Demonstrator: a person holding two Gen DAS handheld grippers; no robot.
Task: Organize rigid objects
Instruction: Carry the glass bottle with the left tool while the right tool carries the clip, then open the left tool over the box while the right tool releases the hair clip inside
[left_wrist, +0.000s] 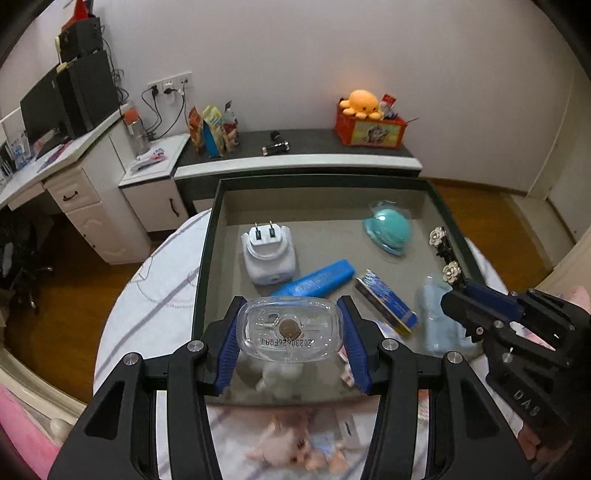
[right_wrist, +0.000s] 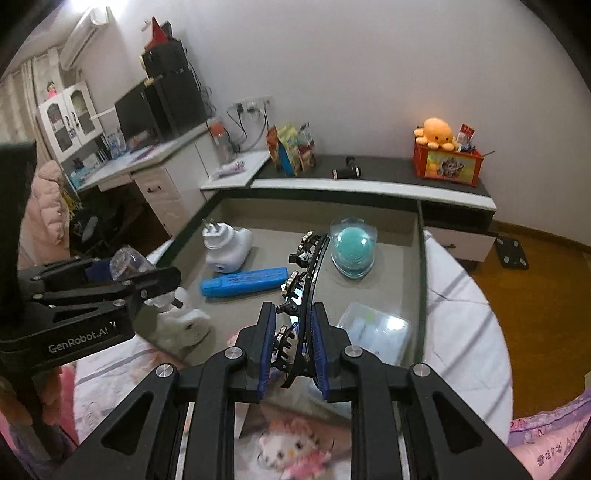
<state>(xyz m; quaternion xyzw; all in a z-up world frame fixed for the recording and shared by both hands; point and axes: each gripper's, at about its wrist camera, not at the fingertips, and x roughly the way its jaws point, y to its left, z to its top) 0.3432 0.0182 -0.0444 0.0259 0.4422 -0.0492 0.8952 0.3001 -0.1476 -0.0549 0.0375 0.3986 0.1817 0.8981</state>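
My left gripper (left_wrist: 290, 317) is shut on a clear plastic bottle (left_wrist: 289, 328), bottom end toward the camera, held above the near edge of the dark grey tray (left_wrist: 210, 236). My right gripper (right_wrist: 293, 326) is shut on a black hair clip with flower ornaments (right_wrist: 308, 273), held over the tray; the clip also shows in the left wrist view (left_wrist: 445, 254). In the tray lie a white plug adapter (left_wrist: 267, 253), a blue marker (left_wrist: 314, 282), a teal ball in a clear shell (left_wrist: 388, 230), a blue striped box (left_wrist: 386, 299) and a pale clear packet (right_wrist: 373, 330).
The tray sits on a round table with a white striped cloth (left_wrist: 147, 295). A pink plush doll (right_wrist: 291, 452) lies at the near edge. Behind are a dark-topped bench (left_wrist: 295, 147) with an orange box and a white desk (left_wrist: 74, 177) at the left.
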